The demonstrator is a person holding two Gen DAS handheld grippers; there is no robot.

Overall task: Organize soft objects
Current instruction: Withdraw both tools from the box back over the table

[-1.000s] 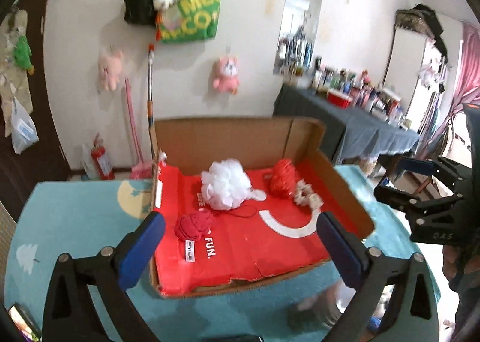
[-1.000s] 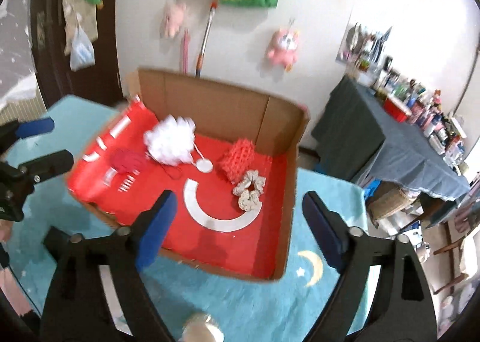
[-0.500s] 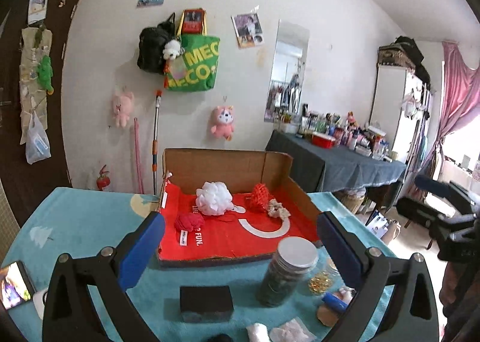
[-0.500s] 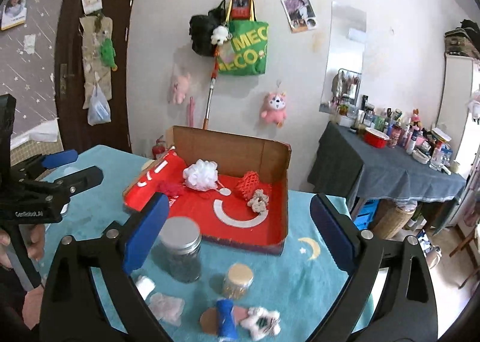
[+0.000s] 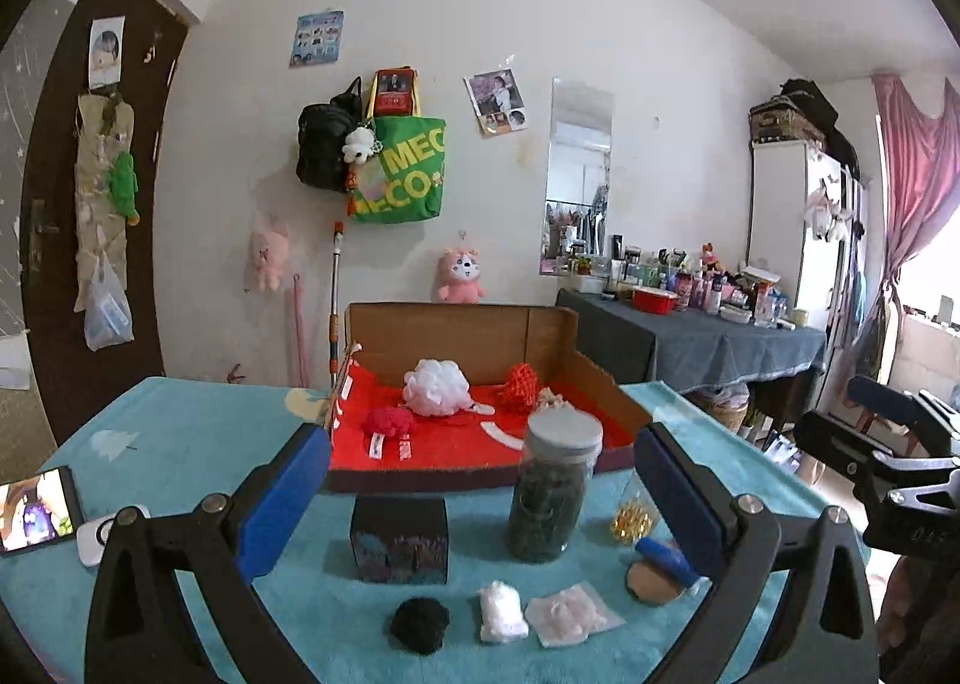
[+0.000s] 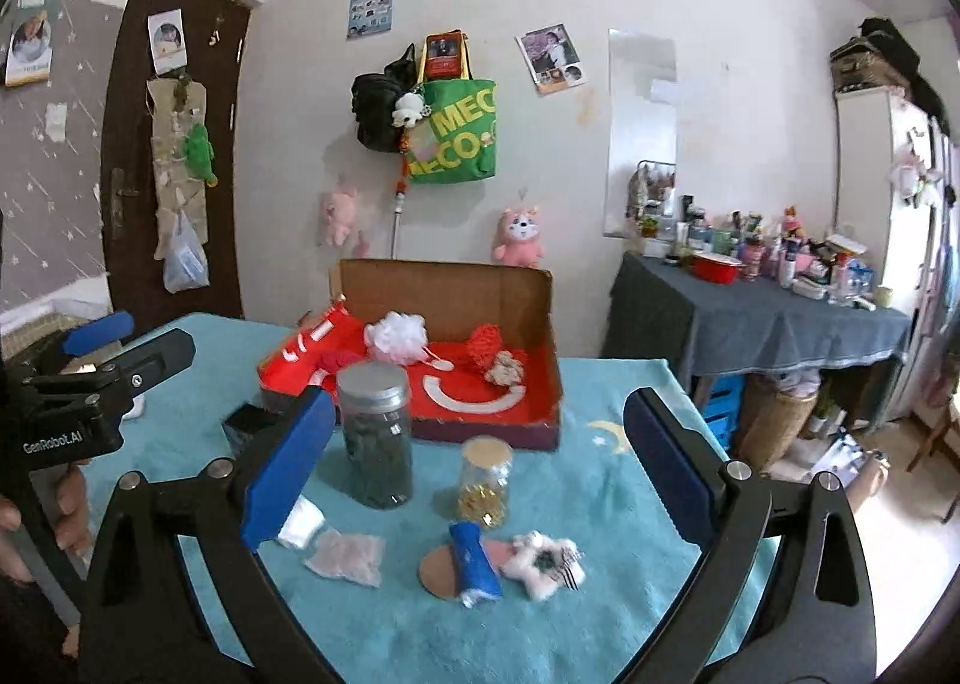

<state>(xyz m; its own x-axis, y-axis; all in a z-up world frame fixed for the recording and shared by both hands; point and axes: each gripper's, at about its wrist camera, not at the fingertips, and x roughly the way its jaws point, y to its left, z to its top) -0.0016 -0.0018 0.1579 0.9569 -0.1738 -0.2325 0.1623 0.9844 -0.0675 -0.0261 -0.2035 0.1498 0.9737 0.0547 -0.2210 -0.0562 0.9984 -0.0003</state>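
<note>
**Both grippers wide, soft things waiting on the teal table**

Nearest the front edge of the teal table (image 5: 180, 432), we have the loose soft pieces — a black pom-pom (image 5: 420, 624), a white cotton wad (image 5: 503, 613) just beside it, and a pale pink pad in a clear wrapper (image 5: 570, 615). Over toward the right edge lie a tan round pad (image 6: 441, 570) with a blue roll (image 6: 475, 559) across it, touching a white fluffy hair clip (image 6: 543, 559).

The left gripper (image 5: 480, 498) hangs above all this with its blue pads spread and nothing between them. The right gripper (image 6: 480, 468) is just as wide, jaws still parting — empty too, gripping nothing.

Further in stand a black box (image 5: 400, 539), a tall jar with a grey lid (image 5: 553, 489) and a small jar of gold beads (image 6: 485, 483). At the left edge sits a lit phone (image 5: 37, 510).

Beyond them, the open cardboard box with a red lining (image 5: 468, 453) holds a white mesh bath puff (image 5: 435, 387), a red knitted ball (image 5: 390, 423), a red mesh piece (image 5: 521, 387) and a cream scrunchie (image 6: 504, 367).
</note>
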